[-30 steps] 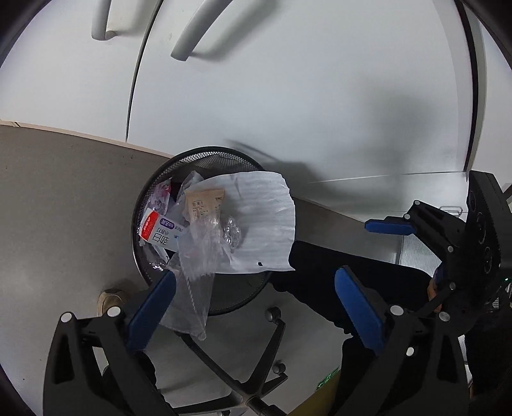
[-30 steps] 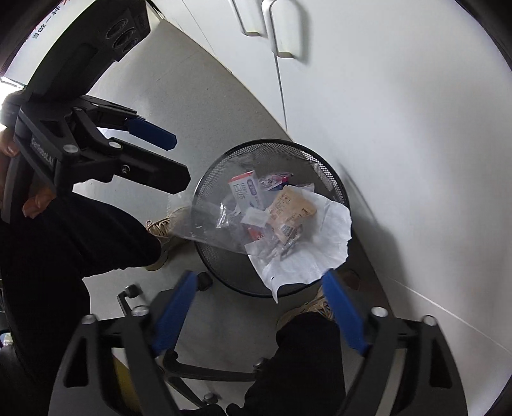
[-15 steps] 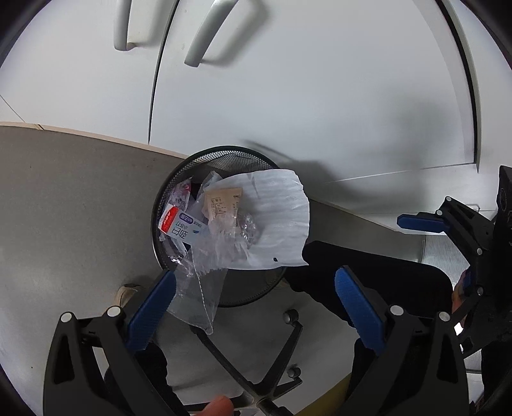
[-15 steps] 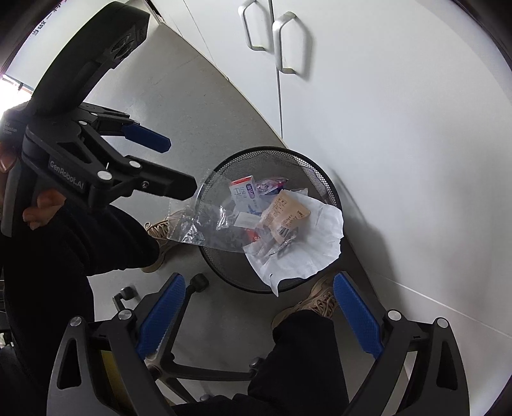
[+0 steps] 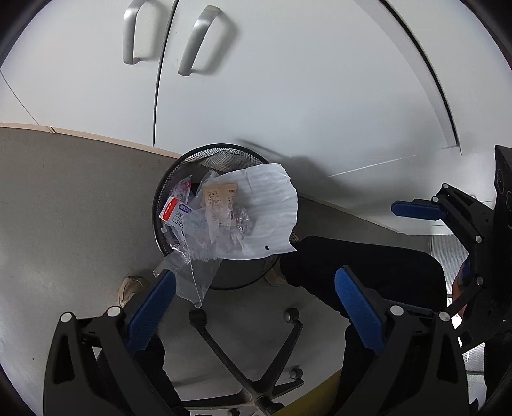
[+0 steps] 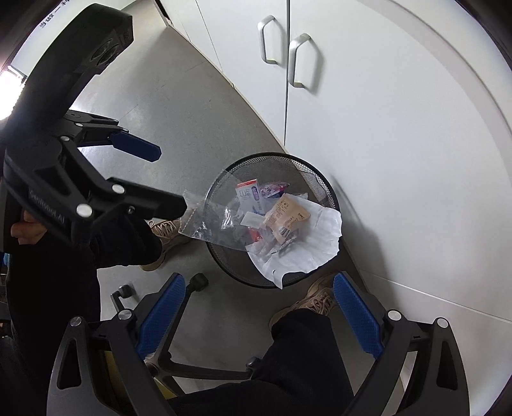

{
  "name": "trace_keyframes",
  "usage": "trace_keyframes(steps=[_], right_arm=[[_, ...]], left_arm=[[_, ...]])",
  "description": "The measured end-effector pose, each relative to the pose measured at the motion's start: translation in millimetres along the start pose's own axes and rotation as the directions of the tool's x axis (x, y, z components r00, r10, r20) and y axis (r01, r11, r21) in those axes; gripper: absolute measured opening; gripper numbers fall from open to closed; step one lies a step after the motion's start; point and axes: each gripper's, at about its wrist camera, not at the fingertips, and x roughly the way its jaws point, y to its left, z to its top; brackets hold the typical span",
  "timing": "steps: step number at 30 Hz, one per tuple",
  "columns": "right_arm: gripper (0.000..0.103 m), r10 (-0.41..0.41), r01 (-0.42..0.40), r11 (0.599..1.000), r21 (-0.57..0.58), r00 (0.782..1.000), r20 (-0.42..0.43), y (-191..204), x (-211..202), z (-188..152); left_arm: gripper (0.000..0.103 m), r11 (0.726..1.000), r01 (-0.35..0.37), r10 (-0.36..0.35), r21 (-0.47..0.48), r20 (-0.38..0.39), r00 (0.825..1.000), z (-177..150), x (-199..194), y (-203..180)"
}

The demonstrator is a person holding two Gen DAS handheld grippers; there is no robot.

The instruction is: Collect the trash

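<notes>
The left gripper, seen from the right wrist camera, has raised letters on the side of its black body; they look like "CenRoboAI", but the first and last letters are not sure. In the black mesh wastebasket lies a small white carton with a red top and a purple label; it carries large Chinese characters, too small and tilted for sure reading. A brown paper packet beside it has a barcode and printed lines that are too fine to read. At the top left edge of the right wrist view a white sign shows some black Chinese characters, cut off by the frame
</notes>
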Motion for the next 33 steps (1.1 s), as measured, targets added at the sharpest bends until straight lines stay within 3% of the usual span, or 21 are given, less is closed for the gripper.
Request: trace_keyframes(steps=[15,33], right_arm=[[0.095,-0.018,0.018,1.000,0.009,1.000,0.008,0,-5,-8],[0.095,-0.019,0.019,1.000,-0.001,1.000,0.009,0,-5,-7]], left_arm=[[0.099,0.998,-0.017,0.017,0.057,0.007,1.000,-1,-8,-19],[0.099,0.999,-0.013,0.014,0.050,-0.016,1.000,-2,-7,-18]])
